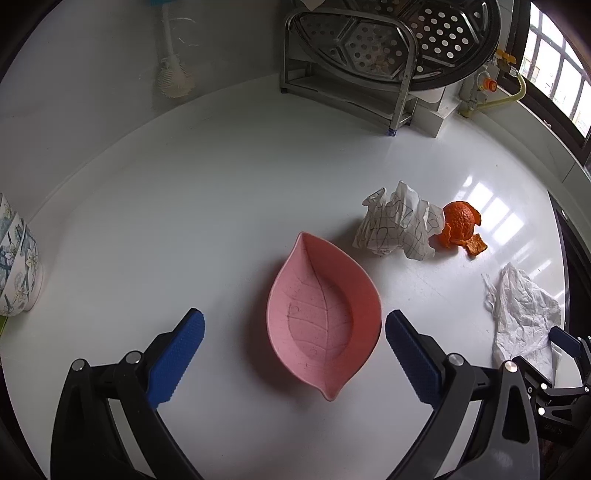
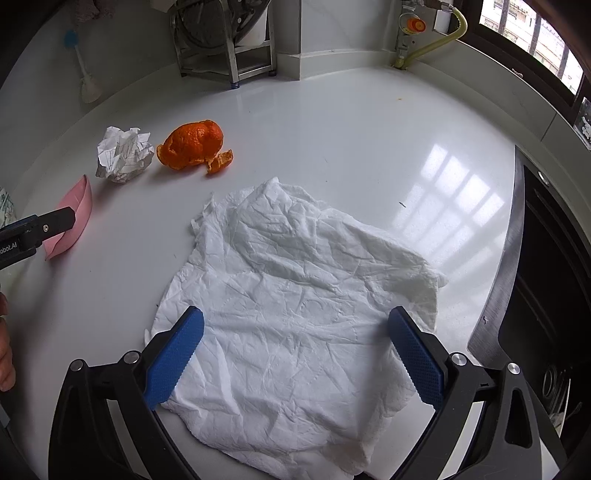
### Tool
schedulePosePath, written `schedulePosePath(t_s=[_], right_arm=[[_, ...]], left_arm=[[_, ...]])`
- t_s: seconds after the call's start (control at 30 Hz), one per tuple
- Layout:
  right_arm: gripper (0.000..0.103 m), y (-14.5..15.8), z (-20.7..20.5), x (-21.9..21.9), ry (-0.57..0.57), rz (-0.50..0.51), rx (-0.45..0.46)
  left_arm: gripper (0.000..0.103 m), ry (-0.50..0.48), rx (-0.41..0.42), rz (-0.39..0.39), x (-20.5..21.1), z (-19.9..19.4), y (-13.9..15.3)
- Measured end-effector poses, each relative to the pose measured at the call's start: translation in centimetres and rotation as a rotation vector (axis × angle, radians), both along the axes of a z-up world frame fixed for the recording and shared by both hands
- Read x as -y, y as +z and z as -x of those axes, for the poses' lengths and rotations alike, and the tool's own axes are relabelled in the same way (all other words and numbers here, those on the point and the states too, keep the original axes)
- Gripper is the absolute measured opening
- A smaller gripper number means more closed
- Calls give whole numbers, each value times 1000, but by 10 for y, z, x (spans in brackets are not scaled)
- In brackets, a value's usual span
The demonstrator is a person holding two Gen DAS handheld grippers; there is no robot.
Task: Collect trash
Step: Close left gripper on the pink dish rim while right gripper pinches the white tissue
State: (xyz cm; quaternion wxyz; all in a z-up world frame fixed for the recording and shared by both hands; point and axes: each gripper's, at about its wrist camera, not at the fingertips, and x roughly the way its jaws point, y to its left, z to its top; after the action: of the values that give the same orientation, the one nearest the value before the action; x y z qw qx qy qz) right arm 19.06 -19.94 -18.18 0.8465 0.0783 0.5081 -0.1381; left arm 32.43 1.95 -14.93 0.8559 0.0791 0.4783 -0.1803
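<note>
A pink leaf-shaped dish (image 1: 325, 314) lies on the white counter between the fingers of my open left gripper (image 1: 295, 354); it also shows at the left edge of the right wrist view (image 2: 79, 210). A crumpled lined paper ball (image 1: 399, 227) (image 2: 123, 153) and orange peel (image 1: 460, 227) (image 2: 194, 146) lie beyond the dish to the right. A flat crumpled white tissue (image 2: 295, 302) (image 1: 521, 317) lies under my open right gripper (image 2: 295, 358), its fingers spread wide over it. I cannot tell whether they touch it.
A metal rack (image 1: 351, 70) with a perforated steamer tray stands at the back. A white brush (image 1: 171, 74) lies against the back wall. Patterned bowls (image 1: 16, 266) stand at the far left. A dark sink (image 2: 554, 277) lies past the counter's right edge. A gas valve and yellow hose (image 2: 432, 29) sit in the back corner.
</note>
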Motion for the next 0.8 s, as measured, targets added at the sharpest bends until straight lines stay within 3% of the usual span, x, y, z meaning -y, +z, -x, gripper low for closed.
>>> schedulePosePath(t_s=[0.27,0.4,0.47,0.5,0.57,0.67,0.73,0.8], right_arm=[[95,0,-1,1,1,-5,-14],[94,1,0,-1,4,-3,0],[93,2,1,-3,10,0,4],[91,3,2,-4,16,-3,8],[82,5,3,-8,46,-2,15],[53,10,1,-21,115,-1,17],[19,13,-2,-30,152,-2,7],[6,14,-4,-34,165,-3,-8]], left_arm=[[97,-4,-49,-26,7,-5,-18],[95,5,-28,-37,9,-4,-21],[87,10,-16,-37,10,-4,-19],[78,4,-12,-32,10,-3,-17],[63,-18,-4,-31,13,-1,-14],[61,-31,-11,-32,15,1,-13],[61,-29,-22,-30,14,3,-13],[61,-26,-38,-21,11,6,-13]])
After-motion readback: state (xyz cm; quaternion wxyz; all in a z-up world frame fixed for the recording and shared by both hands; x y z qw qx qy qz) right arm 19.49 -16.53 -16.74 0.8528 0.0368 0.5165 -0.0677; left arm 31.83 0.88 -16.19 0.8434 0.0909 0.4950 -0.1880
